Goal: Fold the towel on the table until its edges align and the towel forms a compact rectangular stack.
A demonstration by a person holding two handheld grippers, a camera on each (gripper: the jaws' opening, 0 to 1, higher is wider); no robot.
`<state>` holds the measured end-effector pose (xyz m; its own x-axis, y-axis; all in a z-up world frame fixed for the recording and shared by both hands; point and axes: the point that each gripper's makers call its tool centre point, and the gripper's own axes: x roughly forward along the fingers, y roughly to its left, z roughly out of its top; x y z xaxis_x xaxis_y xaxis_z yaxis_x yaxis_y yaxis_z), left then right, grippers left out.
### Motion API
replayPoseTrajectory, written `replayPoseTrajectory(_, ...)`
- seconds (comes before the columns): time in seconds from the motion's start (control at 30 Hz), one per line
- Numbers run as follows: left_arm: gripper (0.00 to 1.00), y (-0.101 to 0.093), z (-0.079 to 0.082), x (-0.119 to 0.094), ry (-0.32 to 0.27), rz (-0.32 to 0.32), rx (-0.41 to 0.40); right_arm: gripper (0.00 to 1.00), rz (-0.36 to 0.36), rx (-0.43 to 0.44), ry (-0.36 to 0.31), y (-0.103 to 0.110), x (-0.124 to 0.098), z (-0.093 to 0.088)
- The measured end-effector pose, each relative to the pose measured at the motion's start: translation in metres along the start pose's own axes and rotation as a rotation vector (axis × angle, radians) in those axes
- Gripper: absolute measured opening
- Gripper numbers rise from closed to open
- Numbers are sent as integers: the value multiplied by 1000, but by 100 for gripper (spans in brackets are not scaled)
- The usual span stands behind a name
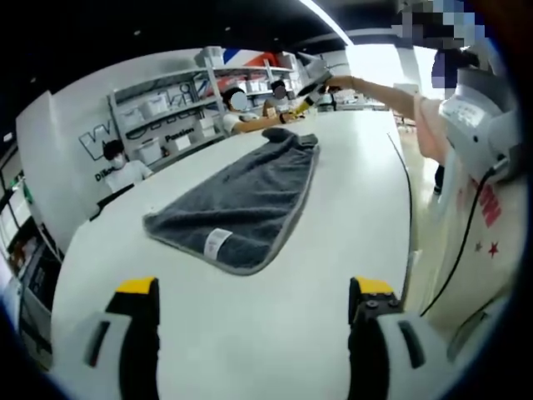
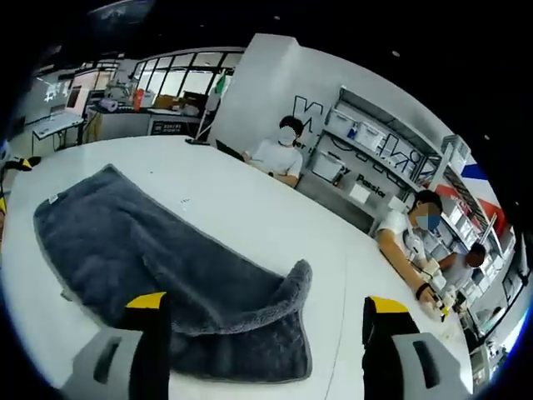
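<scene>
Lying flat, grey towel (image 1: 241, 196), one corner curled over, both tools spread apart.

Probably lab: bin-stocked shelves (image 2: 375, 146), seated workers (image 2: 281, 158)

The towel (image 1: 241, 204) lies spread on the table (image 1: 333, 250), well ahead of the left gripper (image 1: 254, 312), one far corner turned back onto it. In the right gripper view that turned corner sits between the right gripper (image 2: 266, 329) jaws. People sit along the table's far side, shelves behind them.
</scene>
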<state>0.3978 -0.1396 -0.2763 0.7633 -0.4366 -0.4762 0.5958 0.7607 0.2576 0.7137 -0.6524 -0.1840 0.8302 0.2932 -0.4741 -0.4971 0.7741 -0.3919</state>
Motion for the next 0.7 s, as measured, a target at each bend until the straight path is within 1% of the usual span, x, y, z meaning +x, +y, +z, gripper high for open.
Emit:
replayPoseTrajectory(0.23, 99, 2, 0, 2, 7, 1, 2, 100, 18, -27, -25, 12, -23, 0)
replayPoseTrajectory(0.3, 99, 2, 0, 2, 8, -1, 5, 100, 39, -32, -30, 18, -28, -1)
replayPoseTrajectory(0.43, 99, 3, 0, 4, 10, -5, 3, 100, 81, -34, -31, 33, -39, -6)
replayPoseTrajectory(0.57, 99, 4, -1, 4, 12, -3, 1, 100, 86, -65, -25, 37, -47, -11)
replayPoseTrajectory(0.7, 99, 4, -1, 4, 13, -5, 0, 100, 121, -75, -12, 48, -57, -20)
